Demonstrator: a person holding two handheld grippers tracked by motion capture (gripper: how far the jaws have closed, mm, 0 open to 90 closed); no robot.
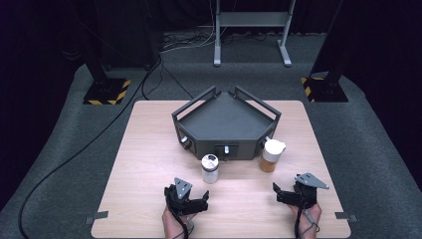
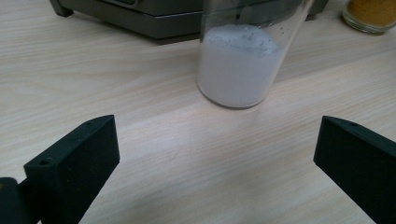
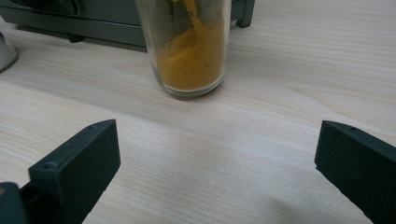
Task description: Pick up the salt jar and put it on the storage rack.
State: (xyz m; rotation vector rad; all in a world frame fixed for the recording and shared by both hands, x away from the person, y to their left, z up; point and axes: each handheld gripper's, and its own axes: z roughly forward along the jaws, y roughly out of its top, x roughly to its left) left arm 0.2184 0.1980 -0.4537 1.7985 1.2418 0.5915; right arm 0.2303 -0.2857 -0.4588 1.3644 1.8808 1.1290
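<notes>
A clear jar of white powder with a silver lid stands upright on the wooden table, just in front of a dark grey angular tray. A clear jar of orange-yellow powder with a white lid stands to its right by the tray's front corner. My left gripper is open, short of the white jar. My right gripper is open, short of the orange jar. Neither holds anything.
The tray has raised slotted walls and small knobs on its front faces. Beyond the table lie grey carpet, a black cable, two black posts on hazard-striped bases and a metal stand. Bare wood lies on both sides.
</notes>
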